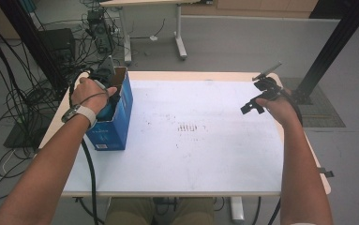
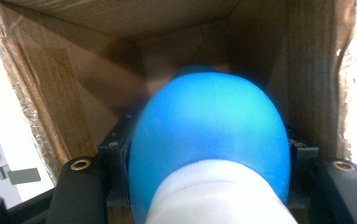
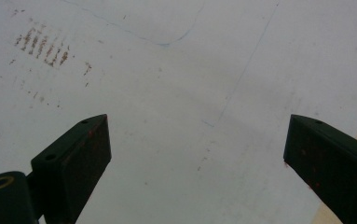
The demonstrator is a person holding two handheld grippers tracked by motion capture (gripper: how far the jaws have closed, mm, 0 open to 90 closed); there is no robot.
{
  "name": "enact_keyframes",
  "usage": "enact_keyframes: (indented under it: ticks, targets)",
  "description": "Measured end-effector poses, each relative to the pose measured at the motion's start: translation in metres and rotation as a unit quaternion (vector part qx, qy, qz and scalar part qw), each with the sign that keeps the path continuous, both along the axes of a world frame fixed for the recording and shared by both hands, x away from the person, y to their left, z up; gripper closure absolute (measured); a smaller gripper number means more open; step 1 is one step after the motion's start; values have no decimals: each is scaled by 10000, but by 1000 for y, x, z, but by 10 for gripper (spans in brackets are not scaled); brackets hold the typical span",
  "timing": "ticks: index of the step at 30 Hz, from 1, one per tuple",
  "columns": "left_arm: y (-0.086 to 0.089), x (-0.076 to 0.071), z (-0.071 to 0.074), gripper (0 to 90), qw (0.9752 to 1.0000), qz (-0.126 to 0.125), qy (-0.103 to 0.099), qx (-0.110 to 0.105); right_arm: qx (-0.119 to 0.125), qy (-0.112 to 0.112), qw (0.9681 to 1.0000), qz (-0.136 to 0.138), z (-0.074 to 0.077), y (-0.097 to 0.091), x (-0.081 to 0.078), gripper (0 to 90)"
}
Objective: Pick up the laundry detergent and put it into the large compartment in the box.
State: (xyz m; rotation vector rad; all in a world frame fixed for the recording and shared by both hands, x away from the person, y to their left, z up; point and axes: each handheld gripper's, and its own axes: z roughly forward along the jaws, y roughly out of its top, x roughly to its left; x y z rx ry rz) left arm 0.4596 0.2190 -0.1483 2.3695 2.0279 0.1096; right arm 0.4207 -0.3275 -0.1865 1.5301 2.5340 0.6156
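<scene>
white table (image 1: 191,154), smooth blue ball (image 2: 209,135), white band, inside cardboard box (image 2: 73,93)

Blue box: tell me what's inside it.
Inside the blue box, the left gripper grips a blue bottle with a white cap. The bottle hides the box bottom.

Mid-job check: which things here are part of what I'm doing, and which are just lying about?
In the job:
- left gripper
- blue and white object, clamped in it
- blue cardboard box, gripper reaching inside

Lying about:
- right gripper, open over the table sheet
- floor cables
</scene>
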Motion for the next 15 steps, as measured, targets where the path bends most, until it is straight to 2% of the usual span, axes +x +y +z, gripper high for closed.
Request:
enact_keyframes:
  ticks: [15]
  targets:
    - [0, 0, 0, 373, 10000, 0, 15, 5, 5, 4, 10000, -14, 0, -1, -1, 72]
